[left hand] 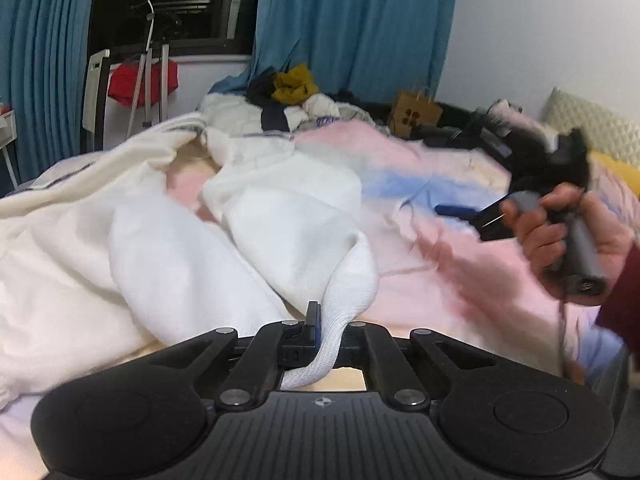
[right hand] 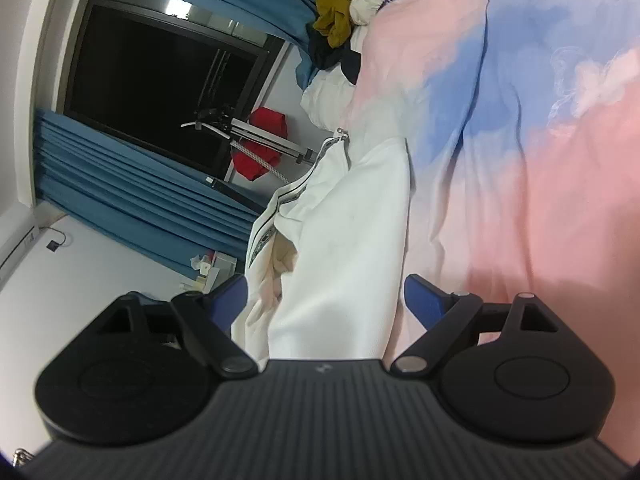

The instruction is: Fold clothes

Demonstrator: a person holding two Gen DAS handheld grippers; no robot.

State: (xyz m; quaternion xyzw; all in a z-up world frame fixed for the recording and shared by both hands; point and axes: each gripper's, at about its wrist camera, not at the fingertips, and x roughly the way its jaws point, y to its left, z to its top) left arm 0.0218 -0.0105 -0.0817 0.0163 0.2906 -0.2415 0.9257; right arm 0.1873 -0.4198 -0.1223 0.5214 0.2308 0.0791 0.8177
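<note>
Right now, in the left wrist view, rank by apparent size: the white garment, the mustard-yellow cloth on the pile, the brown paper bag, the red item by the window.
1. white garment, by far largest, though nearest the camera.
2. red item.
3. mustard-yellow cloth and brown paper bag look alike; unranked.

My right gripper (right hand: pixel 324 300) is tipped sideways, so the room looks turned. My blue fingers (right hand: pixel 420 300) are wide apart w/ the white jacket (right hand: pixel 352 240) between them, not pinched. It lies on the pink & blue bed cover (right hand: pixel 540 140). Clothes pile (right hand: pixel 348 16) far back, by blue curtains (right hand: pixel 132 184) & dark window (right hand: pixel 152 76).
</note>
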